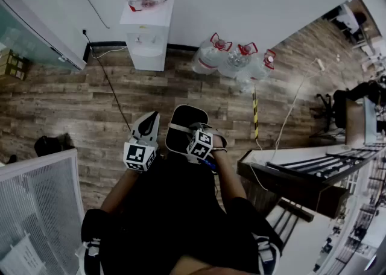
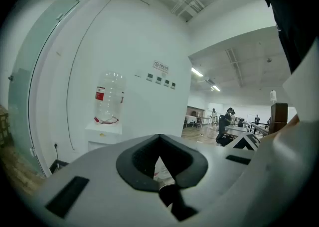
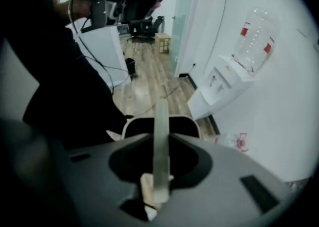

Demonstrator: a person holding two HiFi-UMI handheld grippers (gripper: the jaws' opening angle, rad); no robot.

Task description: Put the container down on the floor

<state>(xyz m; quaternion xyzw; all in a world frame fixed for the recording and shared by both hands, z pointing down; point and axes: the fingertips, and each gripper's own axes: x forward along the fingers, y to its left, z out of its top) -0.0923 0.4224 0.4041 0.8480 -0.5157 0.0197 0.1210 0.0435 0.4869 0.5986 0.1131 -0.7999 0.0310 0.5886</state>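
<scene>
The container [image 1: 183, 117] is a small bin with a white rim and dark inside, hanging above the wooden floor [image 1: 72, 105] in front of the person's body. My right gripper [image 1: 193, 130] points steeply down and is shut on the container's pale strap handle [image 3: 161, 131], which runs straight between its jaws. Below it the container's rim [image 3: 130, 124] shows in the right gripper view. To the left, my left gripper [image 1: 151, 118] is held roughly level, its fingers together and nothing in them. From the left gripper [image 2: 160, 171] the view is toward the white wall.
A water dispenser [image 1: 146, 32] with a bottle on top stands against the far wall. Three water bottles [image 1: 235, 60] lie on the floor to its right. A desk [image 1: 289, 174] is close on the right, a partition panel [image 1: 42, 207] at lower left. A cable [image 1: 111, 93] crosses the floor.
</scene>
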